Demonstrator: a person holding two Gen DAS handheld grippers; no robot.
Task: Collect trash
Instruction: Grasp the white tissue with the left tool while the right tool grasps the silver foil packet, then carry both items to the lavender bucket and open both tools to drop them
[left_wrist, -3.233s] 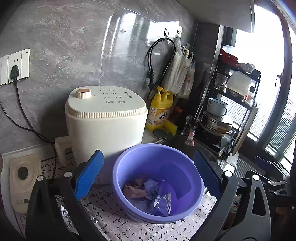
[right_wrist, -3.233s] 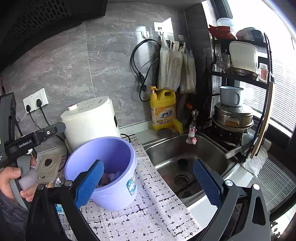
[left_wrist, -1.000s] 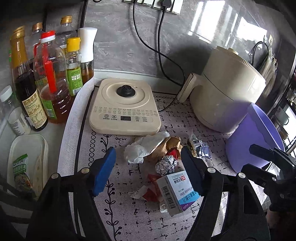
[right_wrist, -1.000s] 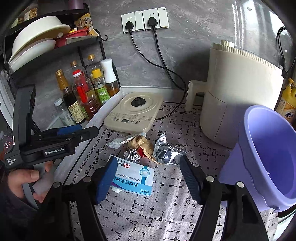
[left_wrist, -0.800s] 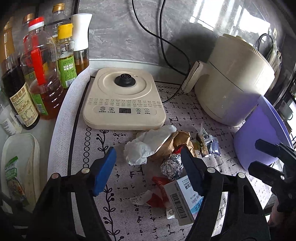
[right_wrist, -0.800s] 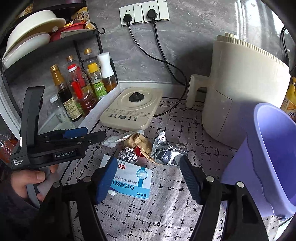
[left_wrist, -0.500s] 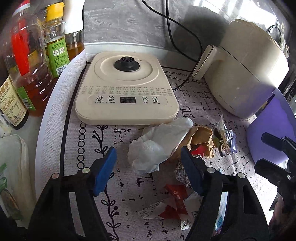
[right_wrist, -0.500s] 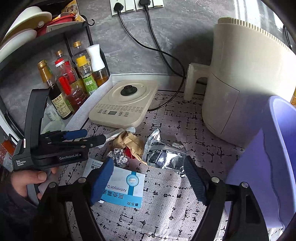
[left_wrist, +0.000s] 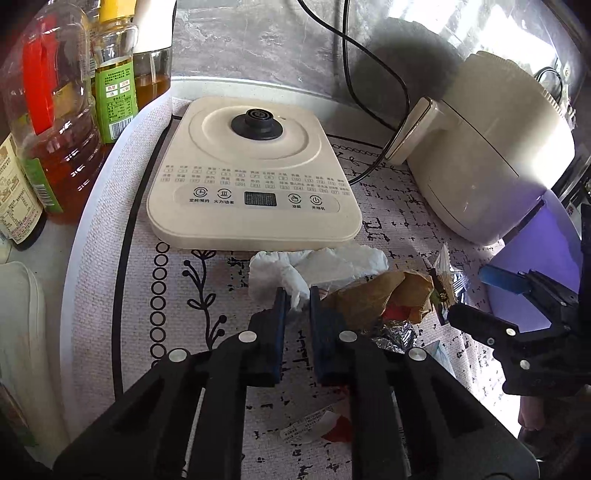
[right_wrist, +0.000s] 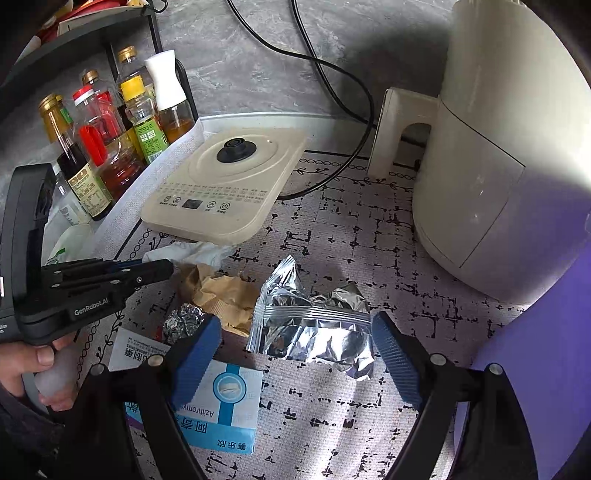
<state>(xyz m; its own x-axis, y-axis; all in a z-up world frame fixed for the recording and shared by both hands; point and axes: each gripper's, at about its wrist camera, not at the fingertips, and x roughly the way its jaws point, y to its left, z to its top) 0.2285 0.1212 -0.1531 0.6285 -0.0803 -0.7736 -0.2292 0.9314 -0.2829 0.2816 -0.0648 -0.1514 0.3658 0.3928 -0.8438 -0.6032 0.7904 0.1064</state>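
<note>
Scene: a kitchen counter covered by a patterned mat (left_wrist: 207, 369), with a small heap of trash lying in front of a cream induction cooker (left_wrist: 255, 173).
Left gripper (left_wrist: 294, 295): its blue pads have just come together and now pinch a fold of the crumpled white tissue (left_wrist: 317, 266). The tissue spreads away from the fingertips toward the cooker, its bulk lying crosswise to the fingers.
Right gripper (right_wrist: 295, 347): jaws have just been opening and stand wide apart, nothing pressed between them. It points steeply down at the mat.
Silver foil pouch (right_wrist: 310, 321): lies flat on the mat directly ahead of the right gripper, between its two fingers and a little beyond the tips. Its long side runs across the gap, from one finger toward the other.
Nearer hand: the right one is plainly closer to the pouch; the left is occupied with the tissue on the far side of the heap.
Other trash: a crumpled brown paper bag (right_wrist: 221, 291), a small foil ball (right_wrist: 183, 321) and a blue-and-white medicine box (right_wrist: 218, 402) sit left of the pouch, the box partly under the right gripper's left finger.
Purple bucket (right_wrist: 546, 369): stands at the right edge, just beside the pouch, next to a cream air fryer (right_wrist: 509, 155).
Likely next: a short forward push straddles the pouch.
</note>
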